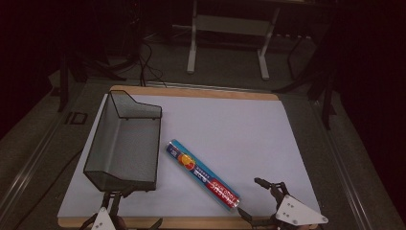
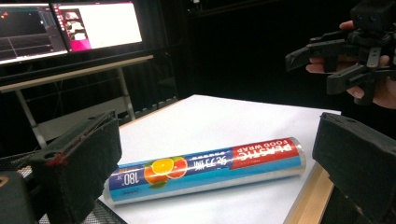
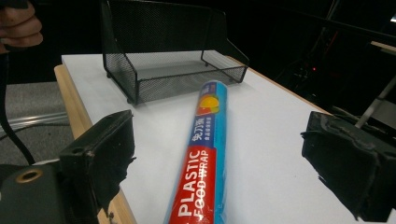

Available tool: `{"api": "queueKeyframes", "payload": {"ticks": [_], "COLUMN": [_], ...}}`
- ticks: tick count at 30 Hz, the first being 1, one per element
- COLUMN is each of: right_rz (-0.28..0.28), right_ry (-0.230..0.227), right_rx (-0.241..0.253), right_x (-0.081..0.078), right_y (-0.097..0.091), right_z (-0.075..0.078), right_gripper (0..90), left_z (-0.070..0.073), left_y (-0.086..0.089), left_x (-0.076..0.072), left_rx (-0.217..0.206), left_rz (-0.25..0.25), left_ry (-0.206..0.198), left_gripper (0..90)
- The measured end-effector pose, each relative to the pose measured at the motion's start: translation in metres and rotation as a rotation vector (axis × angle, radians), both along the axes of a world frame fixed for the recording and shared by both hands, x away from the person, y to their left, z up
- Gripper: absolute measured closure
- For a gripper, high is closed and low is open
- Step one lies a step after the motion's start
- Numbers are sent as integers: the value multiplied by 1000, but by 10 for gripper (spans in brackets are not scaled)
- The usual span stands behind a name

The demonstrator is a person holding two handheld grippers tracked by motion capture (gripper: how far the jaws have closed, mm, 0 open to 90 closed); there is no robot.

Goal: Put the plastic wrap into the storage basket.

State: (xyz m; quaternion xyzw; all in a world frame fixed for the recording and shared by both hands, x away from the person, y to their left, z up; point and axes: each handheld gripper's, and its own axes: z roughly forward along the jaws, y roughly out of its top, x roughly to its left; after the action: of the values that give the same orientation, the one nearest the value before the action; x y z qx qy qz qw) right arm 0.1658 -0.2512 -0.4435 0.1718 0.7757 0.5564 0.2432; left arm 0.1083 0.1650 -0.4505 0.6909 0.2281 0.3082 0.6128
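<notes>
Both grippers are standing with their jaws spread wide and nothing between the pads: the right gripper (image 1: 258,196) is hovering at the near right corner of the table, its jaws pointing toward the red end of the roll without touching it, and the left gripper (image 1: 111,197) is sitting at the near left edge, just in front of the basket. One roll of plastic food wrap (image 1: 203,174) is lying flat on the white mat (image 1: 230,129), running diagonally from its blue end near the basket's right side down to its red end close to the near edge. In the right gripper view the roll (image 3: 205,158) is reaching away between the two black jaws toward the basket (image 3: 177,70). One black wire mesh basket (image 1: 125,139) is resting on the left part of the mat, open and empty, apart from the roll. In the left gripper view two lit monitors (image 2: 70,25) are glowing behind the table, and the right gripper (image 2: 322,65) is being held in a hand (image 2: 373,79) above the far end of the roll (image 2: 205,170).
</notes>
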Motion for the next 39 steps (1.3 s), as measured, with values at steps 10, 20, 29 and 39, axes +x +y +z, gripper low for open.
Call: {"api": "queueKeyframes", "payload": {"ticks": [10, 20, 29, 39], "right_rz": [24, 23, 42, 52], "right_ry": [18, -34, -16, -27], "right_rx": [-5, -28, -20, -27], "right_x": [3, 0, -1, 9], "right_y": [-2, 1, 6, 19], "right_z": [2, 10, 23, 35], "right_gripper": [95, 93, 94, 94], "left_z": [0, 0, 3, 5], "left_y": [-1, -1, -2, -3], "left_x": [0, 0, 0, -3], "left_rx": [6, -6, -33, -34], "left_rz": [-8, -47, -80, -72], "left_ry": [0, 5, 36, 27], "left_gripper": [20, 19, 19, 19]}}
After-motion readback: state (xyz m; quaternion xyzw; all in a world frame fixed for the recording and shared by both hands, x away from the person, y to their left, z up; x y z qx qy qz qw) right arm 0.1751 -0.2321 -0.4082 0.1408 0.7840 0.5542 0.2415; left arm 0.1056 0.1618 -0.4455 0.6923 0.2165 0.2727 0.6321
